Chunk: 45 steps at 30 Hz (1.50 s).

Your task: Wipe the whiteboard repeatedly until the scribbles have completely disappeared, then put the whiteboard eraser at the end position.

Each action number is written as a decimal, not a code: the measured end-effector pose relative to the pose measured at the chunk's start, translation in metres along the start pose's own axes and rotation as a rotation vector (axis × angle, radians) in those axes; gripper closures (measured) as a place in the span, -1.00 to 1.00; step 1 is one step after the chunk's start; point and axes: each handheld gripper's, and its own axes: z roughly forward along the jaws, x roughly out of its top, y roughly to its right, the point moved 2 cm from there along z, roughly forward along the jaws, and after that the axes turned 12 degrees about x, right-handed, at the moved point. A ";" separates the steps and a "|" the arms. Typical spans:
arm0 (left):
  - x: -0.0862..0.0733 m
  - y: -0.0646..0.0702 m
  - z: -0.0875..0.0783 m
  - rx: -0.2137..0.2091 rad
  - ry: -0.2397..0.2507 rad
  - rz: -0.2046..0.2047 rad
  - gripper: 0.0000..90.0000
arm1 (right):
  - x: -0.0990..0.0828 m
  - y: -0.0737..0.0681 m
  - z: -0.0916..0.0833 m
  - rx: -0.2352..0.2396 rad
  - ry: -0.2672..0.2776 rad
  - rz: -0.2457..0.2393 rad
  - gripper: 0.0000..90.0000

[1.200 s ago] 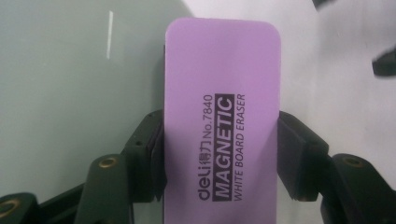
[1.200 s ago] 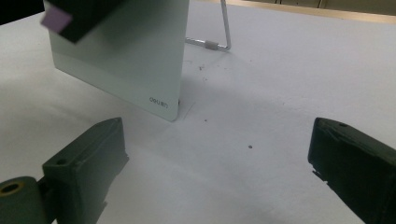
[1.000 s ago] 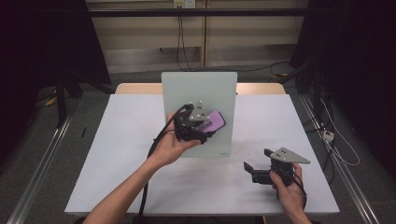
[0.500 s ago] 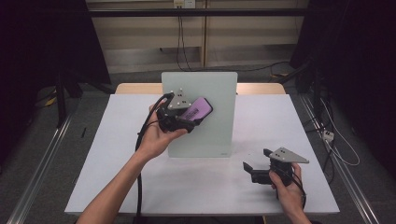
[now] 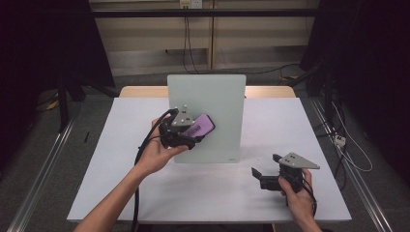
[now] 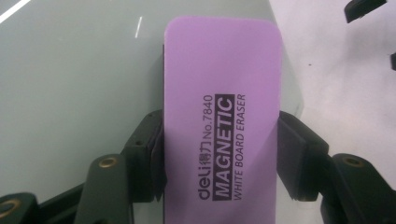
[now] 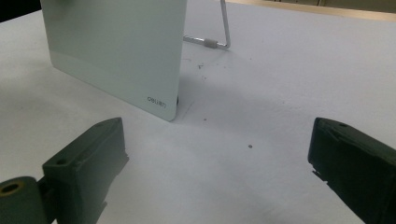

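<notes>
Nearest the person, at the front right of the white surface [image 5: 212, 193], the right gripper [image 5: 263, 175] rests low in the right hand [image 5: 297, 200]. Its fingers [image 7: 88, 163] stand wide apart with nothing between them, only bare surface and, beyond, the lower corner of the board.

Farther in and to the left, the left hand [image 5: 157, 154] holds the left gripper [image 5: 193, 135] raised against the front of the pale glass whiteboard [image 5: 217, 96]. Its fingers [image 6: 144, 158] are closed on the long sides of a purple eraser [image 6: 222, 121] (printed "MAGNETIC WHITE BOARD ERASER"), one pad pressing on each side. The eraser lies flat on the board's face, over the lower left part of the panel, slanting up to the right in the high view.

The board stands upright near the middle of the surface, leaning on a wire stand [image 7: 219, 39] behind it. Beyond it a strip of wooden table edge [image 5: 268, 92] shows, then the floor with loose cables [image 5: 186, 48].
</notes>
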 end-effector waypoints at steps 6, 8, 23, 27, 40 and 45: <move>-0.006 0.000 -0.007 -0.033 0.014 -0.027 -0.09 | 0.001 0.000 0.001 0.003 0.003 0.002 -0.91; -0.008 0.000 -0.009 -0.037 0.020 -0.034 -0.09 | 0.001 0.000 0.002 0.000 0.000 0.006 -0.91; -0.024 -0.008 -0.020 -0.069 0.021 -0.119 -0.09 | 0.001 0.000 0.003 0.008 -0.003 0.001 -0.91; -0.025 -0.007 -0.021 -0.071 0.012 -0.116 -0.09 | 0.000 -0.001 0.001 0.016 -0.003 -0.008 -0.91; -0.032 0.001 -0.011 -0.159 -0.031 -0.112 -0.09 | 0.000 -0.002 0.002 0.013 -0.004 0.004 -0.91; -0.029 0.006 -0.011 -0.181 -0.050 -0.090 -0.09 | -0.001 -0.001 0.000 0.009 0.001 0.001 -0.90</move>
